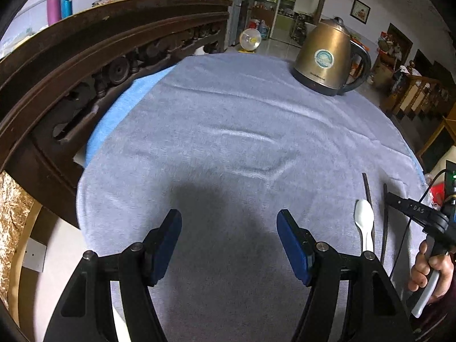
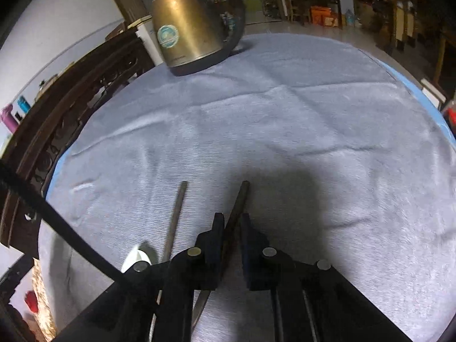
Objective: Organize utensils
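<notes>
Grey cloth — kettle, "DAS" gripper

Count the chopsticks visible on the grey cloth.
2. One chopstick lies on the cloth beside the white spoon; the other chopstick sits between the right gripper's fingers. None appear hidden.

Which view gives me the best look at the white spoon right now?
The left wrist view: the white spoon lies in plain sight on the grey cloth, bowl and most of its handle visible, beside a dark chopstick. In the right wrist view only part of its bowl shows; the right hand-held gripper hides the rest.
</notes>
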`<state>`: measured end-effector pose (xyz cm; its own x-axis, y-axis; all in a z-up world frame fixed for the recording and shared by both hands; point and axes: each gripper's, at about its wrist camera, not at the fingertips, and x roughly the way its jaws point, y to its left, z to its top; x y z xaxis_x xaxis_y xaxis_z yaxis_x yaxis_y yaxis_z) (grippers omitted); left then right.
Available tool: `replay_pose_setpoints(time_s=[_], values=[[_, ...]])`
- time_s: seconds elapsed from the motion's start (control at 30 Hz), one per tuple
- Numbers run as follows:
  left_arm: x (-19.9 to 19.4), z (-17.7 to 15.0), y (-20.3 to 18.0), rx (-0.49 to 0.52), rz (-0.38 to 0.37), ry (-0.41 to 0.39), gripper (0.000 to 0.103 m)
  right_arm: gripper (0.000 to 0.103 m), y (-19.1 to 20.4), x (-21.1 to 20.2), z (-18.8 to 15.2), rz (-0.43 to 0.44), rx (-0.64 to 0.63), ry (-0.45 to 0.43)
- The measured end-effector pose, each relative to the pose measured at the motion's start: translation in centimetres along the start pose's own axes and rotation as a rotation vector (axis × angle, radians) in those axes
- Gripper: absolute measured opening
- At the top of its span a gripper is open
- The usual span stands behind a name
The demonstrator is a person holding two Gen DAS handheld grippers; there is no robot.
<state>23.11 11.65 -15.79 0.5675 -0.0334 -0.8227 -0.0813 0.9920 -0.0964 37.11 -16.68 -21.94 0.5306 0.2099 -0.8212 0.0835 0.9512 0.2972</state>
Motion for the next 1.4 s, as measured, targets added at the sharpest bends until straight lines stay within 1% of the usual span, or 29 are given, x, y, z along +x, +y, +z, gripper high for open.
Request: replay_pose_setpoints(time_s=[0.07,0.1,0.17,0.27,0.3,0.4,0.47,0.5,0.57,0.67,0.73,0.77,0.8,0.9,1.03,1.07,1.1,1.13,1.23,1.3,1.37,1.4], values=[[0.6,0.1,-0.9,0.030,-0.025,0.001,0.070,0.013,-1.0,-0.1,0.0,0.060,0.048,0.003],[0.9,0.2,-1.4,0.046,-0.038,0.002,0.070,0.016,-1.5,-0.3,-0.1,0.093,0.073,-0.005],[1.7,0.3,-2.5,0.081,-0.072,0.008,0.070,0.016,-2.2,-0.7,-0.4,0.146,0.105,-0.033],[2.9,0.7,-4.2,0.110,-0.168,0.006,0.070,0.016,-3.1,-1.0,-1.2,0.228,0.139,-0.081],[3.2,0.9,-4.7,0.121,-0.188,0.007,0.070,0.016,-3.4,-0.8,-1.6,0.249,0.149,-0.098],[4.0,2.2,-6.9,0.180,-0.249,0.003,0.070,0.017,-4.2,-0.6,-2.0,0.280,0.188,-0.113],[4.3,3.4,-8.9,0.238,-0.280,-0.002,0.070,0.017,-4.2,-1.4,-1.9,0.291,0.175,-0.184],[4.6,3.8,-9.6,0.263,-0.285,0.001,0.069,0.017,-4.1,-1.6,-1.8,0.283,0.173,-0.203],[5.0,4.8,-11.9,0.321,-0.305,0.018,0.067,0.017,-4.0,-1.5,-1.8,0.275,0.170,-0.201],[5.9,5.6,-14.9,0.377,-0.345,0.058,0.067,0.017,-4.0,-1.6,-1.7,0.268,0.157,-0.224],[6.6,5.6,-16.8,0.416,-0.346,0.083,0.067,0.017,-4.3,-1.5,-1.7,0.279,0.164,-0.219],[6.9,5.6,-17.6,0.430,-0.347,0.096,0.065,0.017,-4.6,-1.5,-1.7,0.285,0.170,-0.218],[7.3,5.6,-18.5,0.448,-0.351,0.114,0.061,0.017,-4.8,-1.4,-1.7,0.281,0.183,-0.221],[8.7,4.9,-19.9,0.496,-0.320,0.178,0.053,0.017,-5.7,-1.4,-1.8,0.286,0.210,-0.222],[10.5,4.4,-20.7,0.484,-0.310,0.242,0.044,0.017,-6.2,-1.3,-1.8,0.292,0.234,-0.220],[10.7,4.3,-20.7,0.482,-0.309,0.252,0.039,0.017,-6.2,-1.3,-1.8,0.295,0.234,-0.218],[11.0,4.2,-20.9,0.481,-0.309,0.267,0.030,0.017,-6.2,-1.3,-1.8,0.295,0.234,-0.218],[11.3,4.1,-21.0,0.480,-0.309,0.285,0.026,0.017,-6.2,-1.3,-1.8,0.293,0.234,-0.219],[11.4,4.0,-21.5,0.497,-0.302,0.266,0.021,0.017,-6.2,-1.3,-1.8,0.293,0.233,-0.219],[11.4,4.0,-21.7,0.507,-0.290,0.260,0.013,0.017,-6.3,-1.3,-1.8,0.297,0.240,-0.217],[11.6,4.2,-21.5,0.489,-0.302,0.266,0.009,0.017,-6.4,-1.3,-1.9,0.297,0.249,-0.216],[11.7,4.3,-21.4,0.475,-0.308,0.268,0.008,0.017,-6.5,-1.2,-1.8,0.298,0.253,-0.215]])
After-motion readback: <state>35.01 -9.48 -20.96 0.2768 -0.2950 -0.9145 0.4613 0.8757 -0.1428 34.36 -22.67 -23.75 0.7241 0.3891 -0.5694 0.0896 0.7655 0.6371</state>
